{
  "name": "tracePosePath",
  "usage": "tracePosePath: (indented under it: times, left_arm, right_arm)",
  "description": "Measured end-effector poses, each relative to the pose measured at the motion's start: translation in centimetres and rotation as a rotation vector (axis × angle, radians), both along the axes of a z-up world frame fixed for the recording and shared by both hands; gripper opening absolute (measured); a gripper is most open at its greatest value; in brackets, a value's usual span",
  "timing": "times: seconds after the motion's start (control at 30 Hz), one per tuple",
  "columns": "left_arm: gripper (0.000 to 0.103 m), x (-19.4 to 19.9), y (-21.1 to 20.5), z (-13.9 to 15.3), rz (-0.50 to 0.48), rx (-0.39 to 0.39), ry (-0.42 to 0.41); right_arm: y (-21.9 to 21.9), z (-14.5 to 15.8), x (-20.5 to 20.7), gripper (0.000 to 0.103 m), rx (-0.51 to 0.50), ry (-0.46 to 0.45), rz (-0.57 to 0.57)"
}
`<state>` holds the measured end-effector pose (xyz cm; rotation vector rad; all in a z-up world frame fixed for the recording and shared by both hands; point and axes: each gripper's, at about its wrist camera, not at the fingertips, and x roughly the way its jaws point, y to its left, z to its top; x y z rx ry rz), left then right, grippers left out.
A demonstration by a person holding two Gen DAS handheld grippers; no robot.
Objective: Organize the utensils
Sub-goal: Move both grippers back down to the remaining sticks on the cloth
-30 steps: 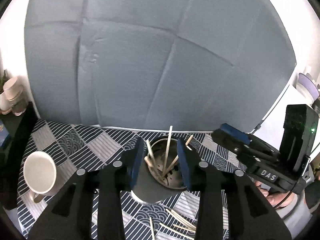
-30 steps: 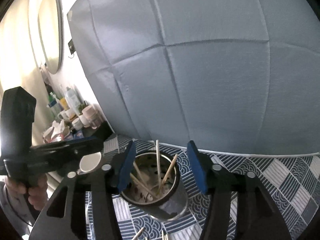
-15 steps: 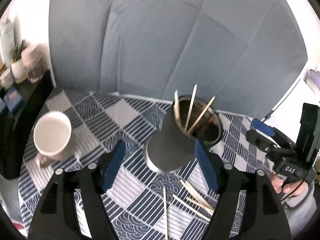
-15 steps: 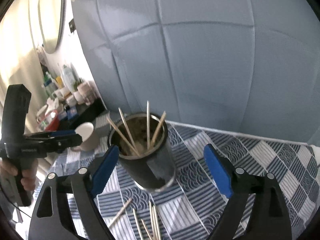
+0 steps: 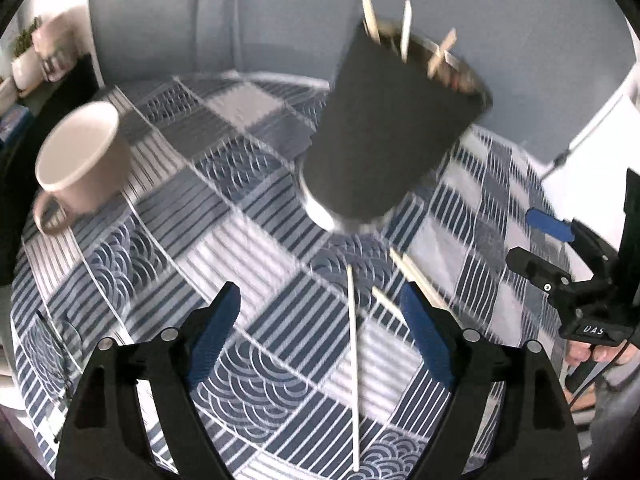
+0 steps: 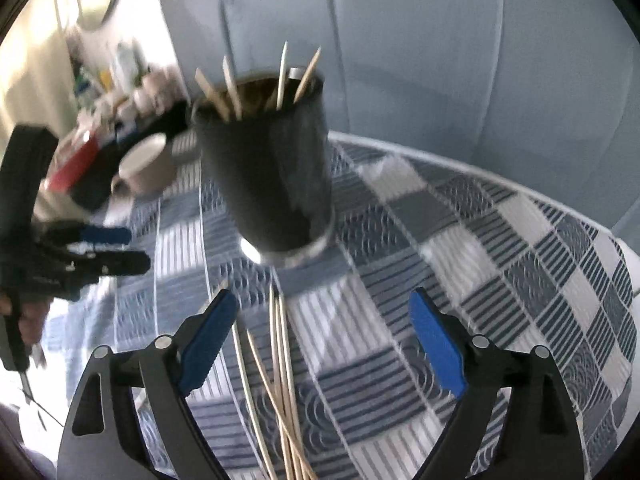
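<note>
A dark metal utensil holder (image 5: 384,128) stands on the patterned tablecloth with several wooden chopsticks (image 5: 404,28) sticking out of it; it also shows in the right wrist view (image 6: 272,168). Loose chopsticks (image 5: 353,360) lie on the cloth in front of it, a bundle of them in the right wrist view (image 6: 280,380). My left gripper (image 5: 320,336) is open and empty above one loose chopstick. My right gripper (image 6: 324,344) is open and empty over the bundle. Each gripper also shows in the other's view, right (image 5: 560,252) and left (image 6: 104,248).
A white mug (image 5: 80,160) stands left of the holder, also seen behind it (image 6: 144,164). A dark shelf with bottles and boxes (image 6: 100,120) is at the far left. A grey padded wall (image 5: 280,12) backs the table. The cloth (image 6: 520,260) extends to the right.
Both grippers have pulled back and down from the holder's rim toward the loose chopsticks on the cloth, and their jaws stand wider apart than a second ago.
</note>
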<state>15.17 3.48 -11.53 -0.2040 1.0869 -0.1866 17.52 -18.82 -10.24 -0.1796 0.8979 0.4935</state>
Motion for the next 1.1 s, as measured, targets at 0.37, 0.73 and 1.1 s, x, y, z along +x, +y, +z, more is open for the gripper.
tracePosePath:
  times: [0.37, 0.73, 1.1]
  left_arm:
    - [0.081, -1.4, -3.2, -3.9, -0.081, 0.049, 0.096]
    - [0.081, -2.0, -4.5, -5.8, -0.087, 0.125, 0.153]
    - [0.08, -1.8, -6.7, -6.7, -0.116, 0.282, 0.177]
  right_arm:
    - [-0.4, -4.7, -3.8, 0.061, -0.109, 0.101, 0.06]
    - [0.9, -6.9, -5.1, 0.039, -0.155, 0.195, 0.165]
    - [0.7, -7.9, -4.5, 0.014, -0.181, 0.227, 0.16]
